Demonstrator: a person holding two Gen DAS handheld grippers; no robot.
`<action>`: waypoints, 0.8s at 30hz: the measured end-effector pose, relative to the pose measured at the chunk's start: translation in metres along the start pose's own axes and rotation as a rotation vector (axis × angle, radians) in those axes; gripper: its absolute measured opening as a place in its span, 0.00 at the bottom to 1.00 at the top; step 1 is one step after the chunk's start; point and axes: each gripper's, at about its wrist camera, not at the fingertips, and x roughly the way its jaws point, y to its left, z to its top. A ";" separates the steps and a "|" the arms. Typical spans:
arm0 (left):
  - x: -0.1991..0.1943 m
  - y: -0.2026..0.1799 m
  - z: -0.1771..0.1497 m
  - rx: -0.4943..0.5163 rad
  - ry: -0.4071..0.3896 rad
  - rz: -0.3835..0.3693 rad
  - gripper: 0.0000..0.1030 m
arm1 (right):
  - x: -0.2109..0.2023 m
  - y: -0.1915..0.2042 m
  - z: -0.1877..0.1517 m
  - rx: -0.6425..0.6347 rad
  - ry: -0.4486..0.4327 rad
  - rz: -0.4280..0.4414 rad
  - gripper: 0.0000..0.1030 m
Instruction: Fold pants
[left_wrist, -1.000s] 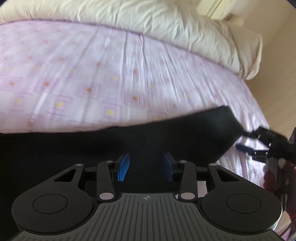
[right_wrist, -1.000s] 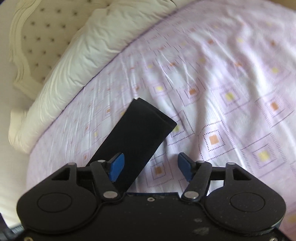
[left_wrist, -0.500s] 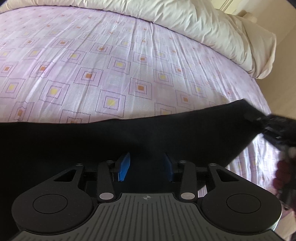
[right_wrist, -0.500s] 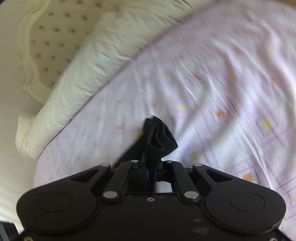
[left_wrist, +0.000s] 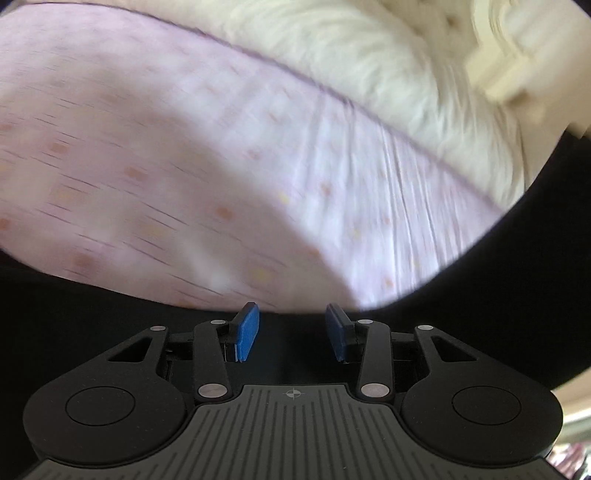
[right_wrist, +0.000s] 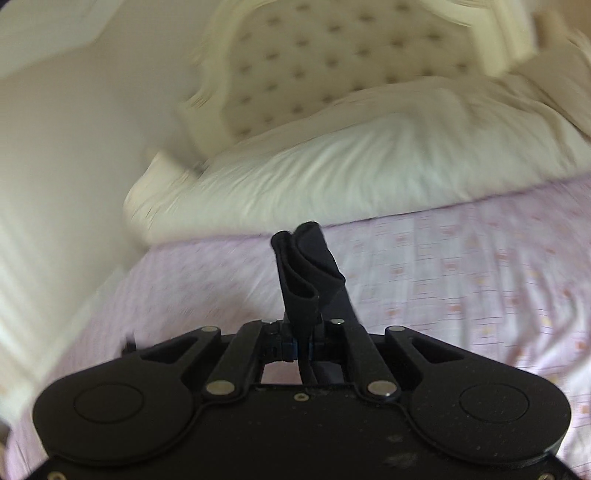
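Observation:
The black pants (left_wrist: 92, 317) stretch across the bottom of the left wrist view and rise up its right side (left_wrist: 546, 236). My left gripper (left_wrist: 291, 334) is open, its blue pads (left_wrist: 246, 332) spread just above the dark cloth, holding nothing. My right gripper (right_wrist: 300, 347) is shut on a bunched end of the pants (right_wrist: 304, 273), which sticks up folded between the fingers, lifted above the bed.
A pink patterned bedsheet (left_wrist: 184, 166) covers the bed (right_wrist: 461, 266). A cream duvet or pillow (right_wrist: 332, 162) lies along the head of the bed. A tufted cream headboard (right_wrist: 332, 62) stands behind it. A wall is at the left (right_wrist: 55, 147).
My right gripper closed on the pants' end and lifted it, swinging toward the headboard. The pants now rise at the right of the left view. The left gripper stays open.

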 end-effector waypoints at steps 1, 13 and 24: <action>-0.012 0.012 0.001 -0.022 -0.018 0.001 0.38 | 0.005 0.016 -0.007 -0.031 0.017 0.008 0.07; -0.101 0.142 -0.028 -0.170 -0.087 0.093 0.38 | 0.110 0.140 -0.149 -0.322 0.322 -0.047 0.07; -0.110 0.137 -0.036 -0.140 -0.085 0.051 0.39 | 0.085 0.145 -0.139 -0.313 0.351 0.235 0.72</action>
